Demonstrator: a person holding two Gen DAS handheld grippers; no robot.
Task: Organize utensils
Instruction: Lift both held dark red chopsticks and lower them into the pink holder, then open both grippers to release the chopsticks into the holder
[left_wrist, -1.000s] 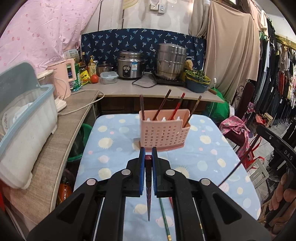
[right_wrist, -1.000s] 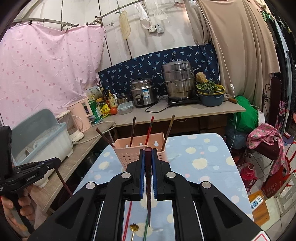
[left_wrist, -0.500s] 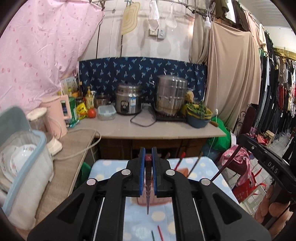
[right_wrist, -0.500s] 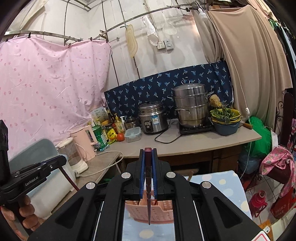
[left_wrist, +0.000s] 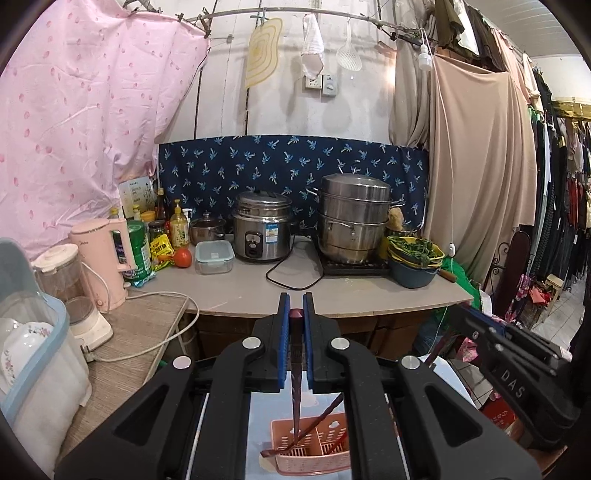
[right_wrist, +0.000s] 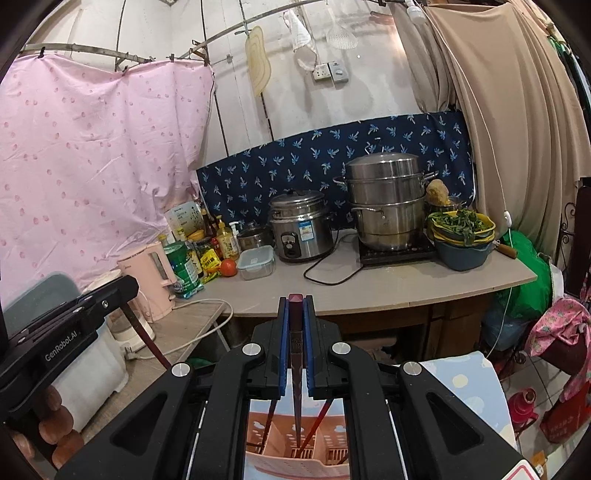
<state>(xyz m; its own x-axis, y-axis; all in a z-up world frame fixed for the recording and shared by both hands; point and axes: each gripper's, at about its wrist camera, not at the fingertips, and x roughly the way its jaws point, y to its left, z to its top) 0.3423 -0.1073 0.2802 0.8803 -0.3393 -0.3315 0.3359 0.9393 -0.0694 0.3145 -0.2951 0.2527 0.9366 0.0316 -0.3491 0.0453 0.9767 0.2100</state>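
Left wrist view: your left gripper (left_wrist: 295, 306) is clamped on a dark red chopstick (left_wrist: 296, 373), blue pads pressing both sides, its tip hanging over the pink slotted utensil holder (left_wrist: 314, 458) low in frame. One more dark chopstick leans across that holder. Your right gripper (left_wrist: 458, 314) shows at the right edge, gripping its own chopstick. Right wrist view: that gripper (right_wrist: 295, 306) is closed tight on a dark red chopstick (right_wrist: 296, 384), point aimed down into a compartment of the same holder (right_wrist: 291, 461), where two other sticks already lean. The holder stands on a pale blue tablecloth with sun print (right_wrist: 461, 380). Your left gripper (right_wrist: 127, 299) appears at the left edge with fingers (right_wrist: 55, 428) wrapped round its handle. Near left, a dish bin with a blue rim (left_wrist: 40, 350) holds plates. Farther back on the counter (left_wrist: 369, 291): pink kettle (left_wrist: 103, 258), bottles, a tomato (left_wrist: 183, 256), a clear food box (left_wrist: 214, 256), rice cooker (left_wrist: 262, 230), stacked steel steamer (left_wrist: 352, 218), bowls of greens (left_wrist: 415, 254). Behind, navy printed cloth (left_wrist: 288, 162) and a pink sheet (left_wrist: 81, 110) cover the wall.
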